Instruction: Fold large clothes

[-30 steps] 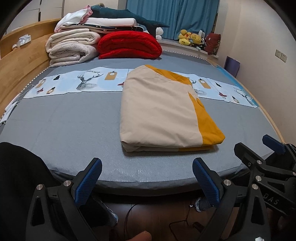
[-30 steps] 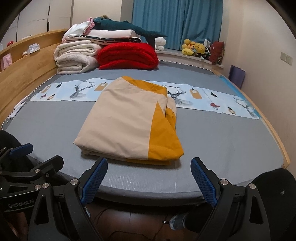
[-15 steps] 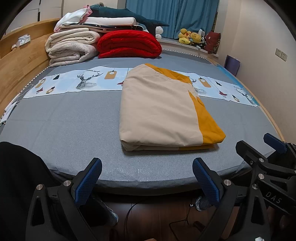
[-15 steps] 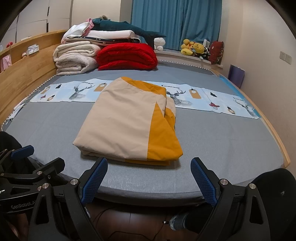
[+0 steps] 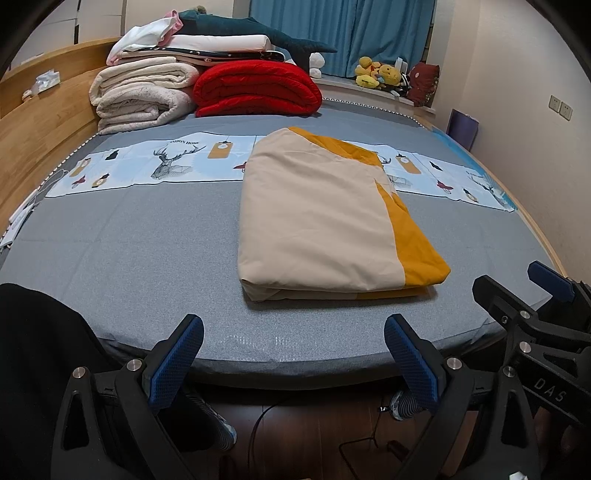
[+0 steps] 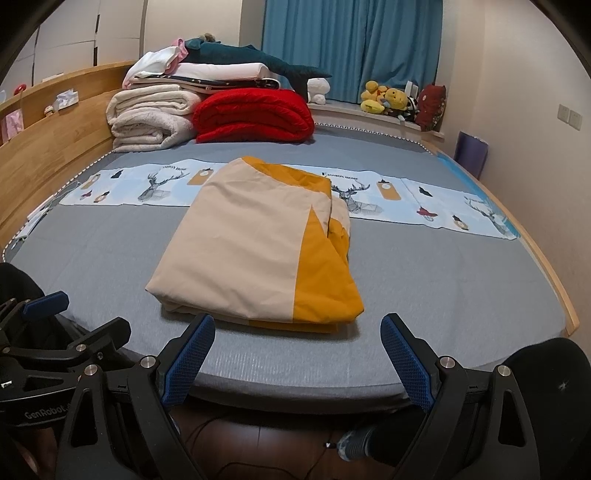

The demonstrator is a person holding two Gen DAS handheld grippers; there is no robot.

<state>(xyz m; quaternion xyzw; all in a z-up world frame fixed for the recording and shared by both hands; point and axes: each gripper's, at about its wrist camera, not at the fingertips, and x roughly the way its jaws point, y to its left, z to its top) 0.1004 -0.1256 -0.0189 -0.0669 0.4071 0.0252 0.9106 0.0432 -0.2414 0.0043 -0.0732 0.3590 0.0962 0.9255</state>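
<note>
Grey bed (image 5: 122,236) fills most of the room; wooden headboard (image 5: 40,122) along its left side. A printed strip with deer figures (image 5: 173,162) runs across the mattress.

At the far end, a stack of bedding: red quilt (image 5: 258,90), rolled cream blankets (image 5: 144,96) just beside it, white folded linens and a dark teal plush (image 5: 258,31) on top. Blue curtains (image 5: 343,33) behind. Yellow soft toys (image 5: 376,72) on the sill near the right corner.

Folded cloth (image 5: 317,221), beige with a mustard-yellow band on its right side, lies flat in the middle of the bed, far end overlapping the printed strip, near edge short of the bed's edge. Several layers show at the near fold. Nothing touches it.

Left gripper (image 5: 293,356) hangs just off the bed's near edge, blue pads spread wide, empty. Right gripper (image 6: 297,356) likewise: wide apart, empty, level with the edge, aimed at the cloth's yellow corner. The two sit side by side, each visible at the border of the other's view.
</note>
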